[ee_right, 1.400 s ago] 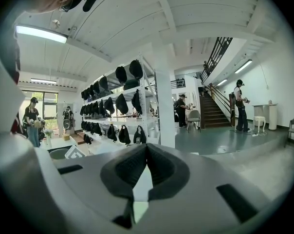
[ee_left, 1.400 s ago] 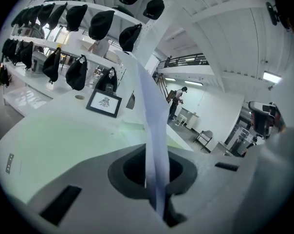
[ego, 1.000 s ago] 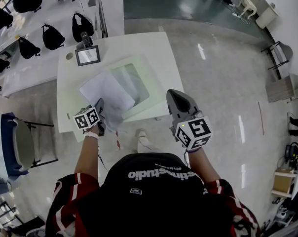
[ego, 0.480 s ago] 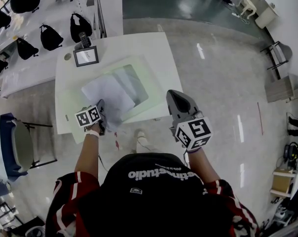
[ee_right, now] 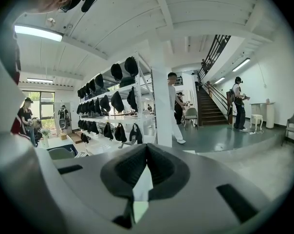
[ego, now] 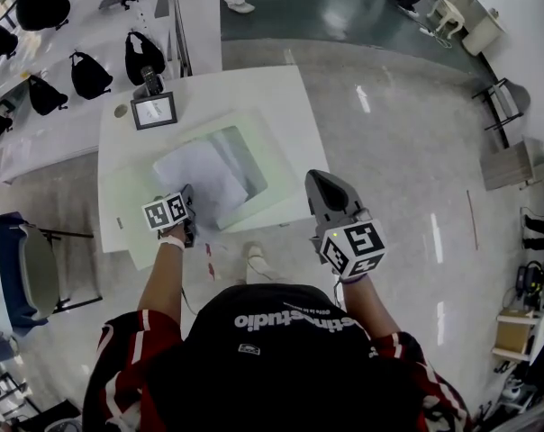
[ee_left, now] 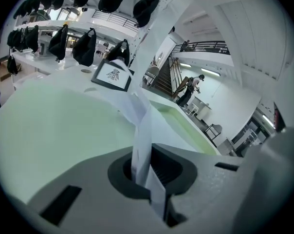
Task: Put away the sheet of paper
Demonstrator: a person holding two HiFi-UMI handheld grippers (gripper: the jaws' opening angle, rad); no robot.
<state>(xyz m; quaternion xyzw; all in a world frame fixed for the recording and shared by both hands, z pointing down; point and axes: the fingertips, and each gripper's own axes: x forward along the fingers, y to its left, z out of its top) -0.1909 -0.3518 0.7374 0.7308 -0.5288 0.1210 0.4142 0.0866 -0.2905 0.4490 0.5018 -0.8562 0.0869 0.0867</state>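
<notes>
White sheet of paper (ego: pixel 200 174) lies on a pale green translucent plastic folder (ego: pixel 265 142), which sits flat on the white rectangular desk (ego: pixel 254 88). The far part of the sheet rests on the folder, next to a darker rectangular patch in the green. The near corner is pulled up toward the desk's front edge.

Left tongs (ego: pixel 185 191) are clamped on that near corner. In the left gripper view the paper (ee_left: pixel 142 130) runs as a narrow twisted strip out of the closed tongs (ee_left: pixel 144 167) and up over the green surface (ee_left: pixel 54 126). The pads are pressed on it with no gap showing. The left tongs are tilted downward, over the front-left part of the desk.

Right tongs (ego: pixel 319 178) are closed with nothing in them. In the right gripper view the dark pads (ee_right: pixel 146 152) meet at the tip, and only desk and background show behind them. They sit off the desk's front-right corner, above the grey glossy floor (ego: pixel 398 151), well apart from the sheet and pointing roughly level.

A small dark-framed sign (ego: pixel 153 110) stands at the desk's far-left corner, beyond the folder. It also shows in the left gripper view (ee_left: pixel 113 75). Black bags (ego: pixel 89 73) sit on white shelving left of the desk. Whether the paper's far edge is tucked inside the folder or just lying on top cannot be made out.
</notes>
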